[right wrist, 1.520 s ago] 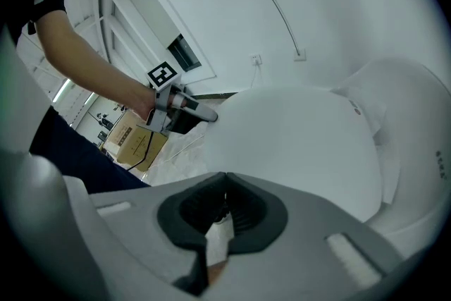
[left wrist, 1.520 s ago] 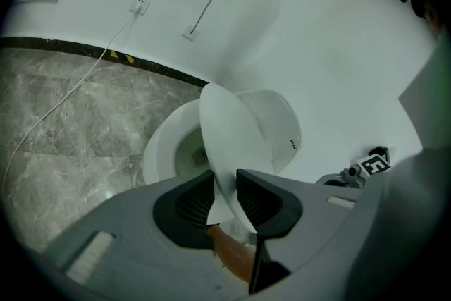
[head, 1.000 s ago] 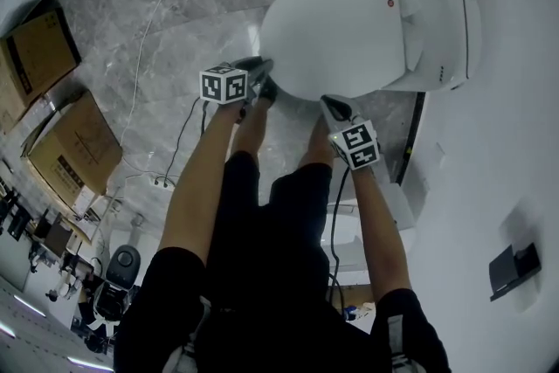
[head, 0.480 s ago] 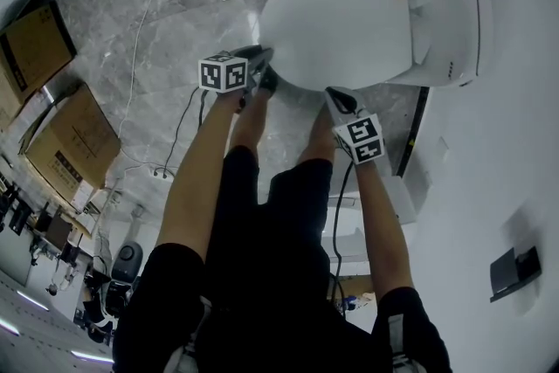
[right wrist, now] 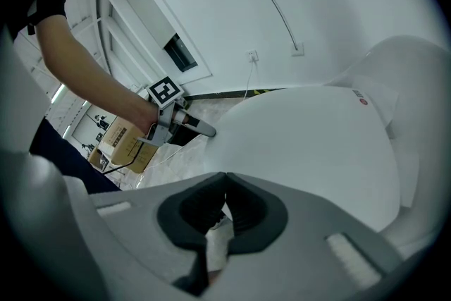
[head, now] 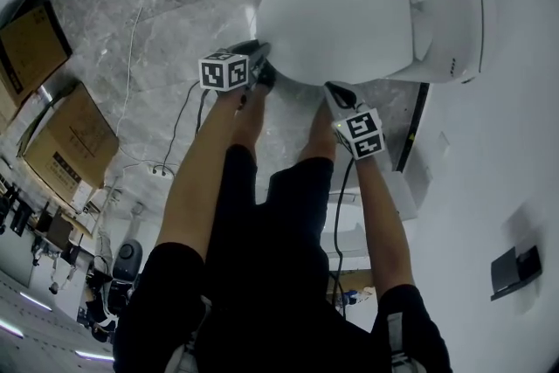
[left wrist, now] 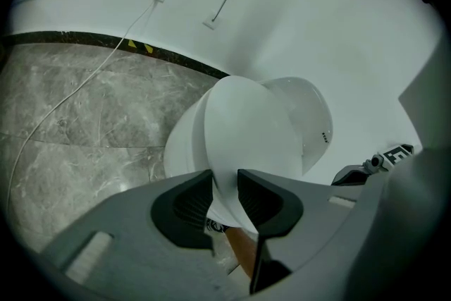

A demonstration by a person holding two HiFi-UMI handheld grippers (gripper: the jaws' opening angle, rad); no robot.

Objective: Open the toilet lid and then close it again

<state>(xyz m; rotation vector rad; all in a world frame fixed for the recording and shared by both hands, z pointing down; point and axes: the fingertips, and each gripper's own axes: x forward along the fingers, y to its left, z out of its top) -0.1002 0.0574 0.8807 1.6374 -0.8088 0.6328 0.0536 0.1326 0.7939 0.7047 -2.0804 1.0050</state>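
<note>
The white toilet lid point(head: 349, 13) lies low over the bowl, near the white wall. My left gripper point(head: 259, 57) is at the lid's front left rim. In the left gripper view the lid point(left wrist: 246, 130) has its edge between the two dark pads of the left gripper point(left wrist: 225, 183); the pads still touch it while the jaws are opening. My right gripper point(head: 337, 92) sits at the front right rim, its tips under the edge. In the right gripper view the right gripper point(right wrist: 225, 183) is shut with nothing between the pads, just below the lid point(right wrist: 317, 144).
Cardboard boxes point(head: 65, 144) stand on the grey marble floor point(head: 175, 22) at the left, with thin cables point(head: 144, 9) running across it. The person's legs fill the space below the grippers. A white wall point(head: 515, 144) closes the right side.
The left gripper has sunk a little with the lid's edge, and the lid lies lower over the bowl. The right gripper has hardly moved.
</note>
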